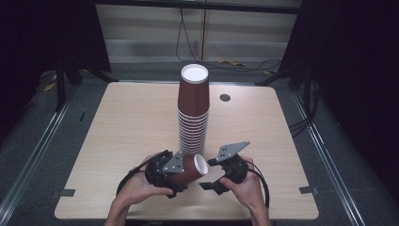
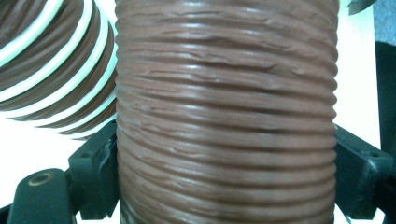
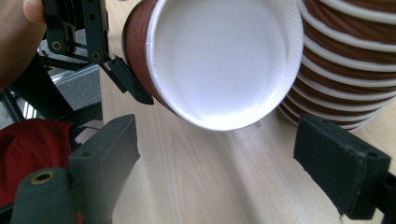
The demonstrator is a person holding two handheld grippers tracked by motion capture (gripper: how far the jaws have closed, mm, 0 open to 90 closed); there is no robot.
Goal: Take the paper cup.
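High view: a tall stack of cups point(image 1: 193, 113) stands upside down mid-counter point(image 1: 117, 132), and the left hand-held gripper point(image 1: 181, 172) holds one brown cup point(image 1: 190, 169) on its side just in front, mouth toward the right hand-held gripper point(image 1: 211, 181), probably so it can be taken. Left gripper view: both jaws squeeze the ribbed cup point(image 2: 224, 116) wall. Right gripper view: its jaws gape, empty, facing the white cup point(image 3: 219, 60) interior.
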